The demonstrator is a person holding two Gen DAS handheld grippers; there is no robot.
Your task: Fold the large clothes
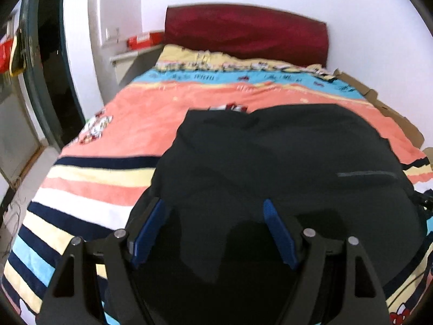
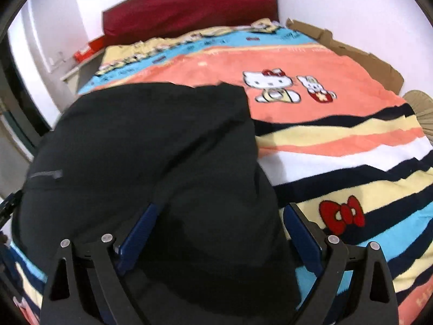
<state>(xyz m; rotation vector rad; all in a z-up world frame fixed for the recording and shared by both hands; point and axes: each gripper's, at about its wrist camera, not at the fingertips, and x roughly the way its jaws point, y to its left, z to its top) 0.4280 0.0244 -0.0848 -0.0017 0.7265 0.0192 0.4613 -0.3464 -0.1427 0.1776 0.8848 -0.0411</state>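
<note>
Left wrist view
Bed: striped blanket point(image 1: 130, 113) in coral, cream, white, navy and light blue bands with cartoon cat prints; dark red headboard point(image 1: 243, 32) at the far end against a white wall.
Task's thing: black garment point(image 1: 284, 162) spread on the near right part of the blanket, a grey zipper line point(image 1: 365, 174) on its right side.
Containers: red box point(image 1: 144, 39) on a shelf at far left beside the headboard; contents cannot be told.
Far right edge: brown cardboard point(image 1: 400, 119) along the bed's side.
Left gripper point(image 1: 215, 230): points down and forward over the near edge of the garment; blue-padded tongs stand wide apart, clamped on nothing.

Right wrist view
Task's thing: black garment point(image 2: 151, 149) fills the near left, its right edge lying over the striped blanket point(image 2: 338, 146).
Prints: cartoon cat figures point(image 2: 270, 82) on the coral band at far right of the garment; red bow point(image 2: 341, 214) near right.
Containers: red box point(image 2: 89, 48) at far left; contents not visible.
Right gripper point(image 2: 219, 233): angled down over the garment's near right edge; tongs spread apart, left finger over the cloth, right finger over the blanket, nothing pinched.
</note>
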